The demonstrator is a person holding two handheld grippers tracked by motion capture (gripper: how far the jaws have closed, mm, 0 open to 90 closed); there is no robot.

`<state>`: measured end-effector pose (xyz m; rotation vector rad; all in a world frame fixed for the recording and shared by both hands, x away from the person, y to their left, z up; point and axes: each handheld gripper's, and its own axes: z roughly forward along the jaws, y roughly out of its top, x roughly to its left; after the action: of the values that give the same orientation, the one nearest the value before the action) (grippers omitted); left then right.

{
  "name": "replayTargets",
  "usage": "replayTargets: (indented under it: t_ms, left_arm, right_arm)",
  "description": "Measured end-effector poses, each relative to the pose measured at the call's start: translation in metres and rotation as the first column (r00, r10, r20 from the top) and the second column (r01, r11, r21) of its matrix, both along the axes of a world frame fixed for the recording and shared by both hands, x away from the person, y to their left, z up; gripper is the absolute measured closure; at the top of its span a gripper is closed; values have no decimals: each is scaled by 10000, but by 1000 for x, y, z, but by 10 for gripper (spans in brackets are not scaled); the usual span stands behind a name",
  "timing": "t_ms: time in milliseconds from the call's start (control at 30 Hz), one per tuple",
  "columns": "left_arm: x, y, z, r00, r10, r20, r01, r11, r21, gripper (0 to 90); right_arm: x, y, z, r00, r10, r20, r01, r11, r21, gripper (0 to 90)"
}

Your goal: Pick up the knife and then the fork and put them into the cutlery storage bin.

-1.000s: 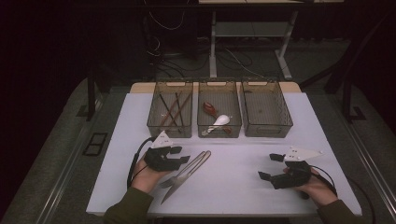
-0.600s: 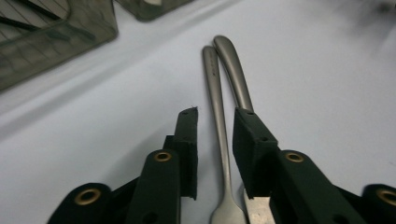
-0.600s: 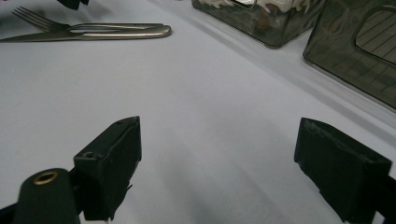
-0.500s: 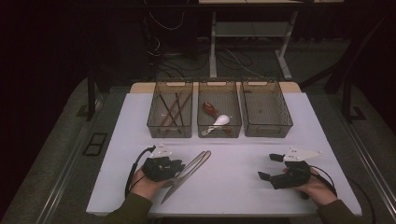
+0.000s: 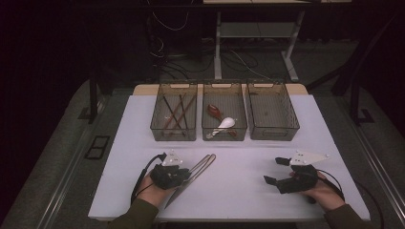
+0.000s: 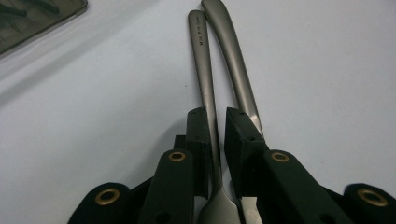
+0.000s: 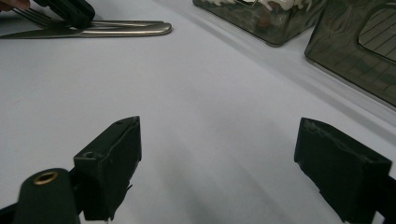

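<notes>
Left gripper (image 6: 215, 140) is closing its fingers on the fork handle (image 6: 204, 70); next, lifting cleanly; right gripper (image 7: 219, 172) is waiting, fingers spread.

Fork (image 6: 208, 93) tines cut off behind fingers (image 6: 198, 140).
</notes>
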<state>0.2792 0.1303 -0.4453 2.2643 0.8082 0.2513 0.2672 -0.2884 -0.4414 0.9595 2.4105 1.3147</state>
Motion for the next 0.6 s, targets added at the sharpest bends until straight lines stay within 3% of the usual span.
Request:
replayTargets:
  t_ms: [133, 367, 467, 600]
  left_arm:
    - [-1, -2, 1, 9999, -24, 131, 20, 9997, 256, 825]
    - [3, 2, 1, 9999, -145, 5, 145, 9999, 43, 839]
    - [6, 3, 2, 9995, -261, 151, 258, 9994, 222, 841]
    - [9, 7, 6, 9994, -303, 156, 303, 9995, -24, 842]
  right_arm:
    - [0, 0, 0, 10000, 16, 8, -16, 10000, -11, 147]
    - [1, 0, 0, 9999, -94, -73, 94, 10000, -14, 146]
    - [2, -1, 0, 9996, -260, -139, 262, 9996, 129, 146]
    - [5, -2, 0, 9983, -500, -302, 510, 9981, 340, 146]
